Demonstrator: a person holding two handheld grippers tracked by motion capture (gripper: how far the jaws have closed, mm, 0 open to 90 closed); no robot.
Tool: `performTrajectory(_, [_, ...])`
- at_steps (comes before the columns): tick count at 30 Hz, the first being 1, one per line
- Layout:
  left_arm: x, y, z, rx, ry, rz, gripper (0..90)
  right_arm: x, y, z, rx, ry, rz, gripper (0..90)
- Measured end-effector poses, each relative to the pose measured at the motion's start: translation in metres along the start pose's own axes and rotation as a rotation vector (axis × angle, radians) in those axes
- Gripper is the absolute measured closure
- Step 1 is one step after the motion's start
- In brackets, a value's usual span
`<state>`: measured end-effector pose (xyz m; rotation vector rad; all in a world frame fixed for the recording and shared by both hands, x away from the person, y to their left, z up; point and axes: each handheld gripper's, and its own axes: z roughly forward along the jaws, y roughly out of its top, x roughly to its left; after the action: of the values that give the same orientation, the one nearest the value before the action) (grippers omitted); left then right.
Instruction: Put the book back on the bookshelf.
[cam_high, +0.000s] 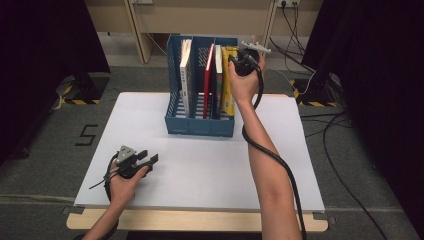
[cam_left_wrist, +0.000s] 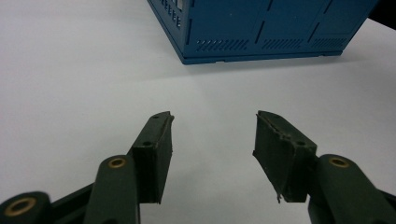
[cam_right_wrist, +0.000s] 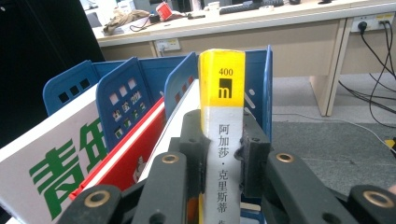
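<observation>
The right gripper (cam_right_wrist: 223, 154) is clamped on the spine of the yellow book (cam_right_wrist: 224, 140), which stands in the rightmost compartment of the blue file rack (cam_high: 200, 125), beside a red book (cam_high: 208, 80). The step looks like seating or drawing that book; the next move calls for a straight path along the divider. The left gripper (cam_left_wrist: 214, 144) rests idle on the counter (cam_high: 210, 170), jaws apart and empty.
</observation>
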<state>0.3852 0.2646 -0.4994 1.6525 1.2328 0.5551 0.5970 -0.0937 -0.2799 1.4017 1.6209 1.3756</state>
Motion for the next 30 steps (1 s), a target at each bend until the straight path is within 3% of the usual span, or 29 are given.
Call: performTrajectory(30, [0.000,0.000,0.000,-0.002,-0.002,0.003,45.9,-0.004,-0.028,0.023,0.013,-0.040,-0.003,76.1])
